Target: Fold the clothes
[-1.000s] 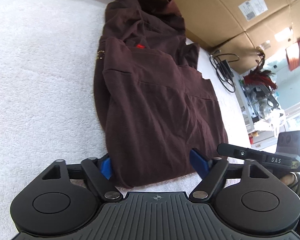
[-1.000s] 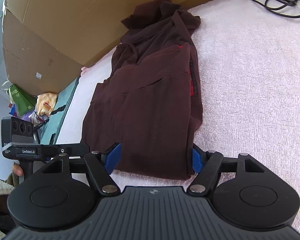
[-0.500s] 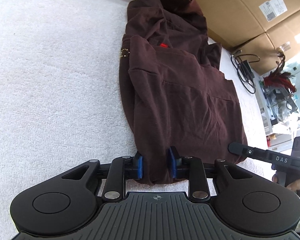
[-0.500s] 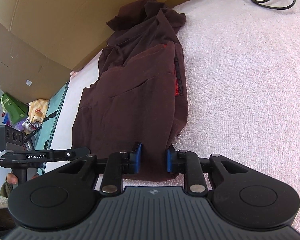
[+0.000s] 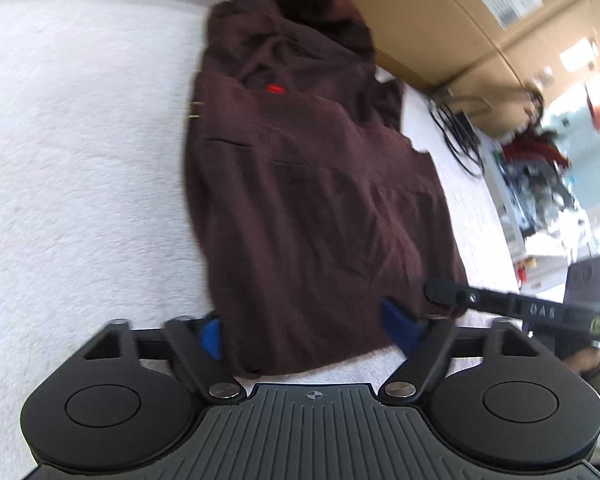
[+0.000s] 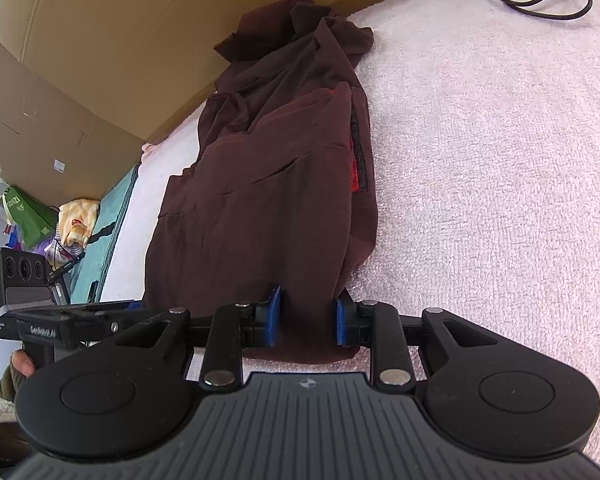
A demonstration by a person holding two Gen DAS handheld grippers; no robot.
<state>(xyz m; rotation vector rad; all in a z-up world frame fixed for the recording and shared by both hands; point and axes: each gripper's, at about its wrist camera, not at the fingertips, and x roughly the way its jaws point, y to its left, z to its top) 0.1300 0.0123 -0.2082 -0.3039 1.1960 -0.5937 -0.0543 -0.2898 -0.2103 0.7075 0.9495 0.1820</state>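
Left gripper [image 5: 308, 334]: jaws just reopened wide, released, straddling the brown garment's [image 5: 312, 184] near hem. Right gripper [image 6: 306, 322]: narrow, clenched on that hem's corner. Bare towel [image 6: 500, 160] beyond.

My left gripper [image 5: 306, 326] sits at six o'clock with its jaws just reopened — blue pads wide apart at either side of the near hem of the brown garment [image 5: 312, 184], not pressing it. The garment stretches toward twelve across the white towel [image 5: 80, 160]. At four o'clock, my right gripper [image 5: 500, 300]. Cardboard [image 5: 440, 12] at one o'clock — black cable [image 5: 456, 128] below it.
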